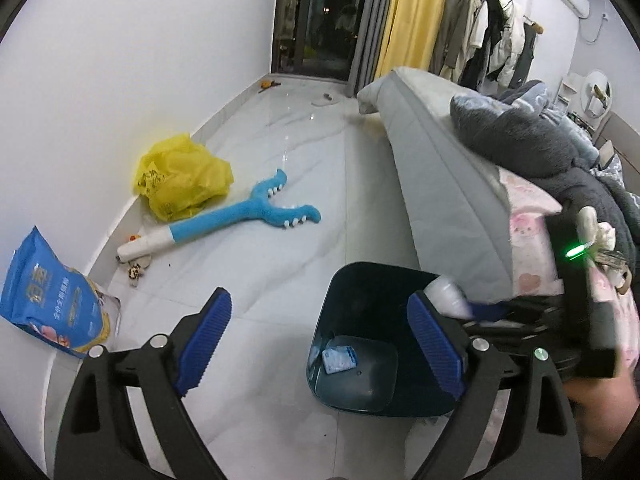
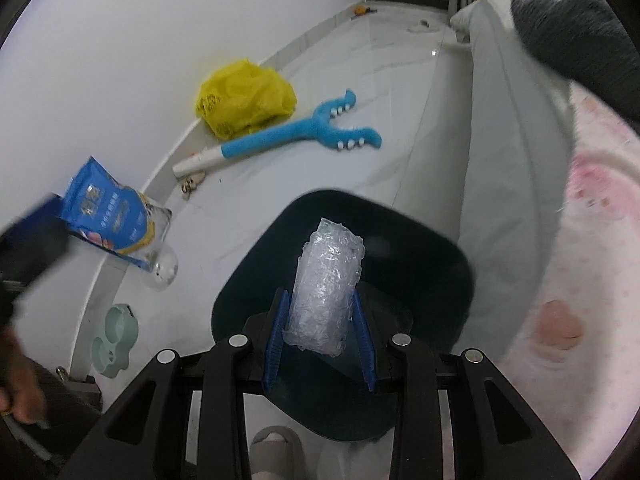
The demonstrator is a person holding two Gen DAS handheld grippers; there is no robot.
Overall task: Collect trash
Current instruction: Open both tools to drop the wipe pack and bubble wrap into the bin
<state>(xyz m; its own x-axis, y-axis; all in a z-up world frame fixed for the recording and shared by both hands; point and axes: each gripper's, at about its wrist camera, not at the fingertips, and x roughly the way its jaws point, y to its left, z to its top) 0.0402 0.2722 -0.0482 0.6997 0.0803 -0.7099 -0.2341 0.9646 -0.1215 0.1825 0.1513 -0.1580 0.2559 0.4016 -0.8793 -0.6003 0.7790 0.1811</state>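
Note:
A dark teal trash bin (image 1: 360, 300) stands on the white floor beside the bed. A small blue-and-white packet (image 1: 338, 358) lies at its bottom. My left gripper (image 1: 320, 340) hangs open and wide above the bin's near left side, with nothing between its blue pads (image 1: 204, 336). My right gripper (image 2: 322, 332) is shut on a crumpled roll of clear plastic wrap (image 2: 326, 280), held over the mouth of the bin (image 2: 420, 272). In the left wrist view the plastic wrap (image 1: 444, 296) shows over the bin's right rim.
Against the wall lie a yellow plastic bag (image 1: 180, 176), a blue plush toy (image 1: 240, 216) and a blue pouch (image 1: 48, 300). A clear jar (image 2: 164, 268) and a pale green object (image 2: 114, 340) are nearby. The bed (image 1: 448, 184) with a grey blanket (image 1: 532, 136) borders the right.

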